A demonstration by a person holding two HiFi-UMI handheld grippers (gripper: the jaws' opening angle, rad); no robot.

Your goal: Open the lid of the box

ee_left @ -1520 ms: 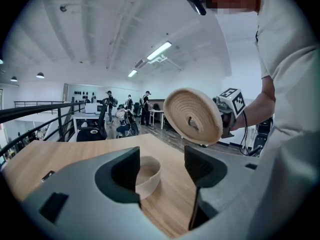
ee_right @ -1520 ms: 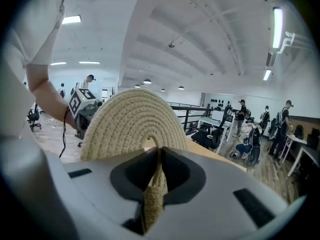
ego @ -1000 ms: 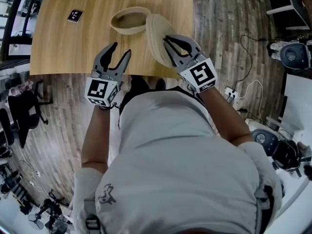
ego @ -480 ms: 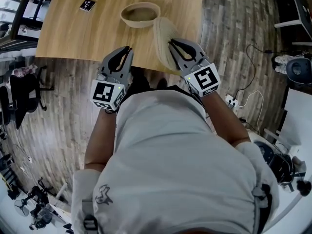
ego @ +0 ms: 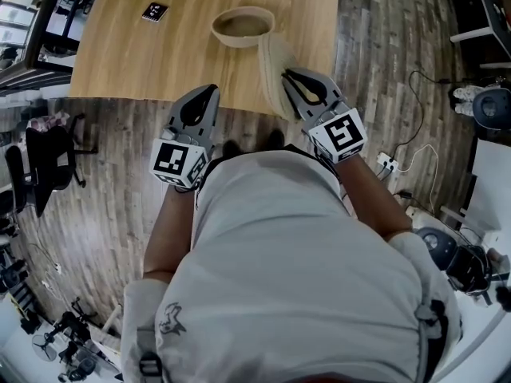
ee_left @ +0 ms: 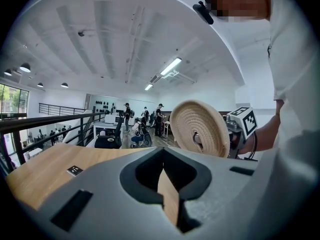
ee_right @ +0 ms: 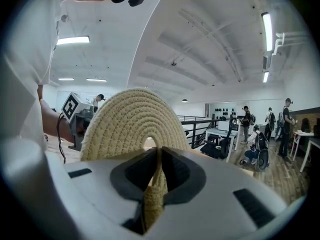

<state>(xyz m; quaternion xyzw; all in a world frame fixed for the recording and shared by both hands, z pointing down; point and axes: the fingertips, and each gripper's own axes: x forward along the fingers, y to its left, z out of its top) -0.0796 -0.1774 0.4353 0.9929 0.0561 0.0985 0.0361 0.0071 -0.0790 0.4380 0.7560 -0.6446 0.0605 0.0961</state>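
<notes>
- The round woven basket point(ego: 243, 26) that serves as the box sits open on the wooden table point(ego: 144, 62), at twelve o'clock from the person and near the table's right end.
- Its coiled-rope lid point(ego: 274, 70) is off and stands on edge at about five o'clock of the basket, just beside the rim. I cannot tell whether the two touch.
- The right gripper point(ego: 289, 78) has its jaws closed on the lid's edge, and the rope rim is pinched between the two pads. From that gripper's own view the lid rises upright out of the jaws like a fan.
- The left gripper point(ego: 207, 92) is at about seven o'clock of the basket, over the table's near edge and well apart from the lid. Its jaws have just been closing and now meet tip to tip with nothing between them.
- Seen from the left gripper, the lid's spiralled flat face is at two o'clock, with the right gripper behind it.
- A small black-and-white marker tile point(ego: 154, 11) lies flat on the table at nine o'clock of the basket, well apart from it.
- A black office chair point(ego: 48, 166) stands on the plank floor at the person's nine o'clock.
- A white power strip point(ego: 386, 163) with its cable lies at three o'clock.
</notes>
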